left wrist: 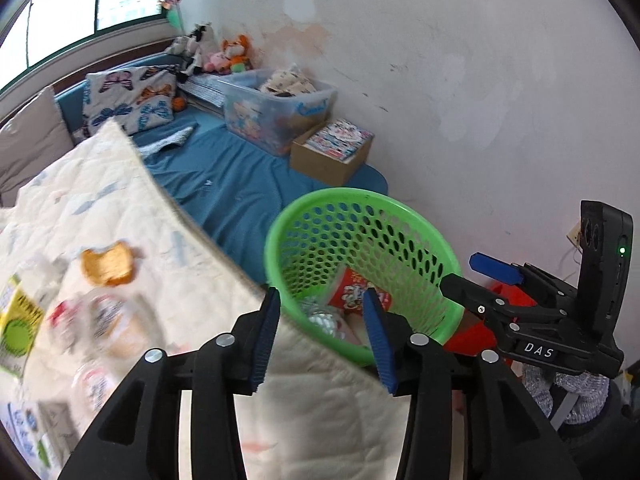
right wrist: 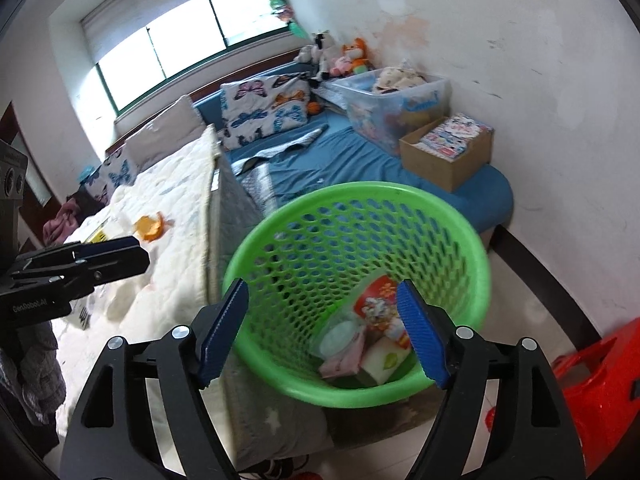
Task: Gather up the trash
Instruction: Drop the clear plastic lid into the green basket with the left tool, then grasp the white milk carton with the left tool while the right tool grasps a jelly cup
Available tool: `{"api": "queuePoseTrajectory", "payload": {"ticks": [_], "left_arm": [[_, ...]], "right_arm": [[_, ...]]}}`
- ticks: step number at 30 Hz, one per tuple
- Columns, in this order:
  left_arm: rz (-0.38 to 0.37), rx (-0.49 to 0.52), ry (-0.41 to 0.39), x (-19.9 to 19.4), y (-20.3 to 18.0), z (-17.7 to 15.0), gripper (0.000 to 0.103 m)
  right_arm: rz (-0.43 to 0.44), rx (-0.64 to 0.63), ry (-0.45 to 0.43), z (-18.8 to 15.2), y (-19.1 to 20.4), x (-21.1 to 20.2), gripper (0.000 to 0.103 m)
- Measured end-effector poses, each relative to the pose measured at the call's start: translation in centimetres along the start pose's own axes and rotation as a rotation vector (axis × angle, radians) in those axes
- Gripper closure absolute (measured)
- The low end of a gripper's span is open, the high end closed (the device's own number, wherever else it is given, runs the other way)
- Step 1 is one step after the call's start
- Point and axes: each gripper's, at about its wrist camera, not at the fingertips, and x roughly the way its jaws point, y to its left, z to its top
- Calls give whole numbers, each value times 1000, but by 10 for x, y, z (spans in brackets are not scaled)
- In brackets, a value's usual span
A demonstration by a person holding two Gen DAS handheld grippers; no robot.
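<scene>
A green perforated basket [right wrist: 448, 216] stands beside the bed and holds a red printed packet [right wrist: 376, 304], a clear cup [right wrist: 340, 338], a pink wrapper [right wrist: 342, 364] and a white box [right wrist: 384, 360]. My right gripper [right wrist: 326, 334] is open and empty just above the basket. My left gripper [left wrist: 322, 336] is open and empty over the cream quilt's edge, left of the basket [left wrist: 408, 208]. An orange peel [left wrist: 107, 266] and several blurred wrappers [left wrist: 96, 320] lie on the quilt [left wrist: 132, 200]; a yellow-green carton [left wrist: 18, 320] lies at the far left.
The blue mattress [left wrist: 236, 184] behind carries a clear storage bin [left wrist: 276, 116], a cardboard box of booklets [left wrist: 332, 152], butterfly pillows [left wrist: 128, 100] and plush toys [left wrist: 232, 54]. A red plastic object [right wrist: 600, 392] sits on the floor to the right. A white wall [left wrist: 460, 80] is close behind.
</scene>
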Motion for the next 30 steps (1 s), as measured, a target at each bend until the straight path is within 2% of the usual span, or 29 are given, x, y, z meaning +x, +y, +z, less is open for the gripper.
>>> {"api": "queuePoseTrajectory", "payload": {"ticks": [3, 7, 10, 17, 23, 25, 30], "left_arm": [[22, -34, -17, -19, 17, -13, 53], [66, -76, -42, -46, 43, -30, 52], [96, -102, -59, -68, 65, -44, 46], [181, -123, -58, -113, 118, -83, 44], [196, -88, -9, -135, 157, -104, 42], [193, -58, 7, -140, 167, -111, 34], [176, 55, 37, -146, 182, -119, 24]], "right_arm": [[32, -35, 8, 1, 21, 2, 23], [79, -82, 22, 1, 50, 7, 22], [118, -121, 43, 1, 75, 14, 21], [202, -241, 88, -7, 141, 29, 21], [265, -340, 136, -19, 199, 46, 21], [273, -362, 152, -24, 214, 52, 21], [276, -407, 199, -30, 242, 72, 21]]}}
